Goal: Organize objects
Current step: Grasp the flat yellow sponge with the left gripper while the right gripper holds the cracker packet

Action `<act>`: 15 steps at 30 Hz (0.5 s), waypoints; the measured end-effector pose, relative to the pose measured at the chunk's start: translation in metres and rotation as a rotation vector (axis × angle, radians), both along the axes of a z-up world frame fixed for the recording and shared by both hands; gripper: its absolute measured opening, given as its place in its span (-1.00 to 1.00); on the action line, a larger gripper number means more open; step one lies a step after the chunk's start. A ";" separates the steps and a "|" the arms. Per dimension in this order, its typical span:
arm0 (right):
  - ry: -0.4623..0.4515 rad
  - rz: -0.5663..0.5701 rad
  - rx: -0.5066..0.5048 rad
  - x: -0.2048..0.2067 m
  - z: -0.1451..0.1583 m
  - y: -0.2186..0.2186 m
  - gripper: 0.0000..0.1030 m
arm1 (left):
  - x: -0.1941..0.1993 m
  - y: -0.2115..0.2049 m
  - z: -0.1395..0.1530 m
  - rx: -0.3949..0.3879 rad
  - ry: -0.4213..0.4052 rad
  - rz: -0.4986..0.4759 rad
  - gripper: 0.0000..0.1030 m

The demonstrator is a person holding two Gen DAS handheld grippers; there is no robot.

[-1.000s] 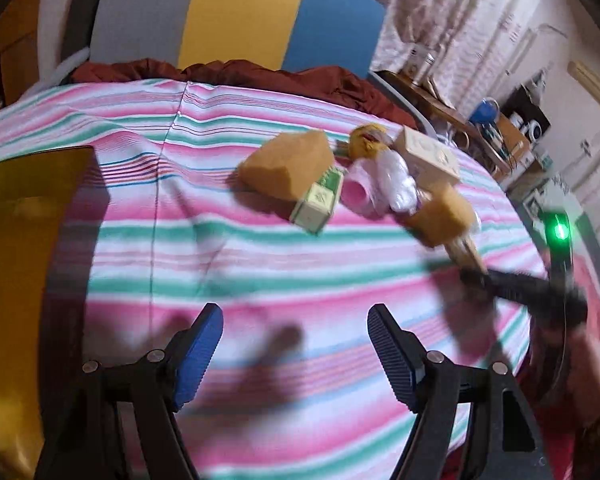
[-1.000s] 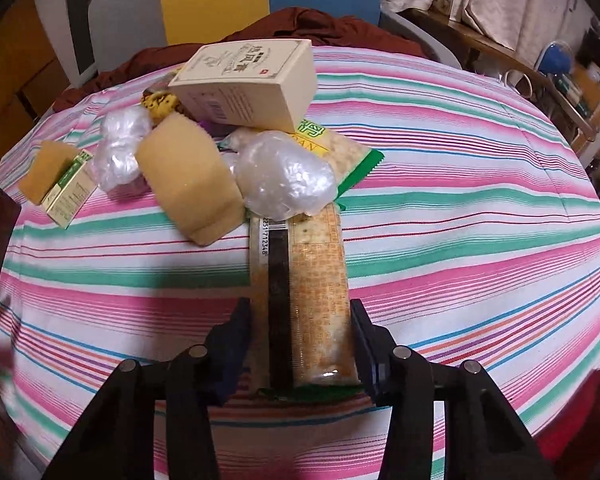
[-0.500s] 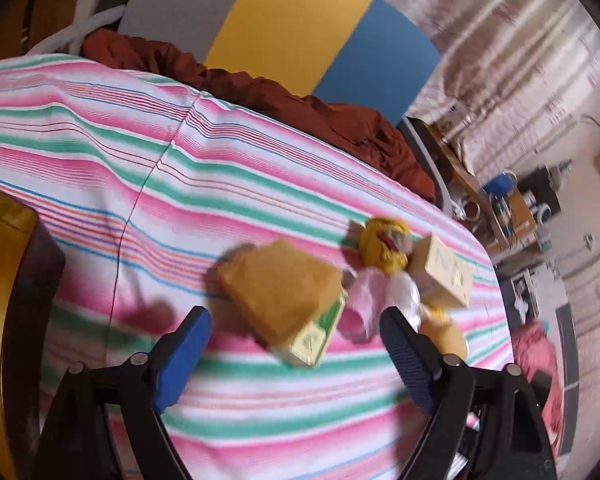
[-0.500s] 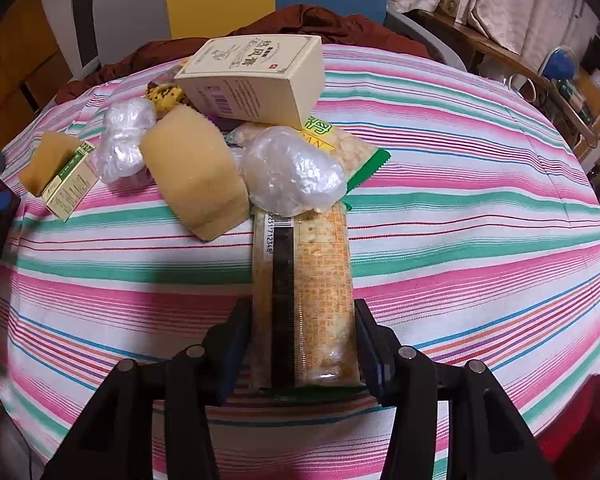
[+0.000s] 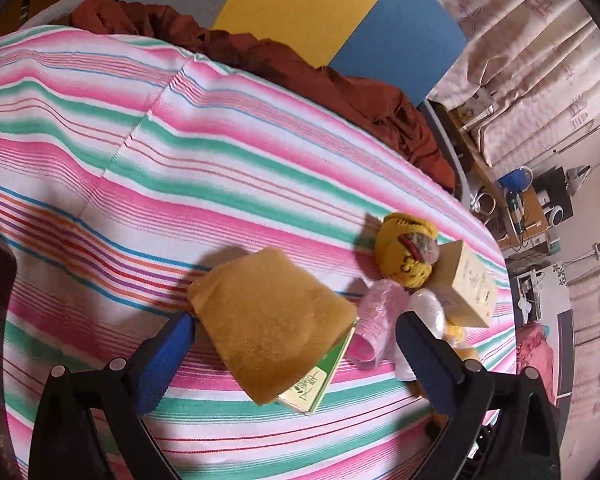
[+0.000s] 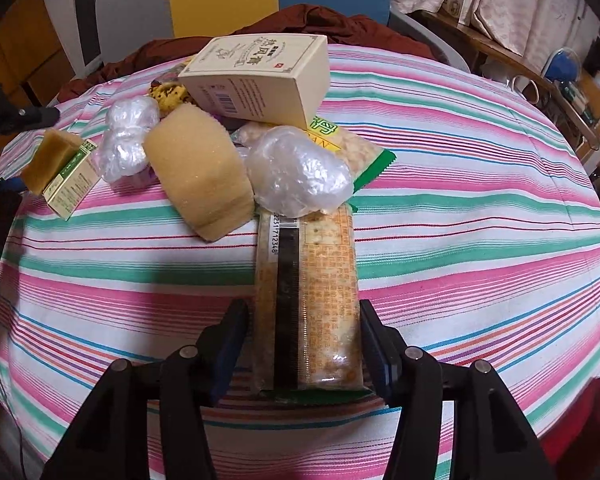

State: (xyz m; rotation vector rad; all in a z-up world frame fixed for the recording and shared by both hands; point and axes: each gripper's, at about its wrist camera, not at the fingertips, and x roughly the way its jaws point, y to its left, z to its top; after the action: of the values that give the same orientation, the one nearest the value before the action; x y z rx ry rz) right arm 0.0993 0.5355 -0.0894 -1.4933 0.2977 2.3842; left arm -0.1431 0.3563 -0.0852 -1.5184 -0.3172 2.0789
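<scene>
Objects heaped on the pink, green and white striped bed cover (image 6: 460,184), mid-sort.
Cream printed cardboard box (image 6: 260,80) tops the pile, upper centre: stiff, probably light. Long orange cracker packet (image 6: 316,292), lower centre, lies between the right gripper (image 6: 300,344) jaws, which have just been opening and stand slightly clear; likely crushable, so hold its sides. Tan sponge slab (image 5: 272,324), lower centre and soft, sits between the wide-open left gripper (image 5: 296,364) jaws.

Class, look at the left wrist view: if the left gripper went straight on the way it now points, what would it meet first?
Most likely the tan sponge, which lies between the wide-open fingers of the left gripper, resting partly on a small green box. Depth is hard to judge in this fisheye view.
</scene>
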 end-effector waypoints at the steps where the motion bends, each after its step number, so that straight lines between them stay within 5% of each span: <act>1: 0.000 0.001 0.001 0.000 0.000 0.000 0.11 | 0.000 0.000 -0.002 -0.013 0.001 -0.003 0.96; 5: 0.000 0.001 0.002 0.000 0.000 0.000 0.12 | 0.002 -0.005 -0.008 -0.025 0.028 -0.020 0.47; 15: -0.002 0.008 0.018 0.000 0.002 -0.001 0.08 | 0.020 -0.038 0.012 0.018 0.176 -0.017 0.35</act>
State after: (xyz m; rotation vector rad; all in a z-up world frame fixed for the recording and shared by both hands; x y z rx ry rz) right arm 0.0993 0.5340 -0.0875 -1.4912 0.2703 2.3851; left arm -0.1228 0.3179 -0.0727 -1.3117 -0.2555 2.1718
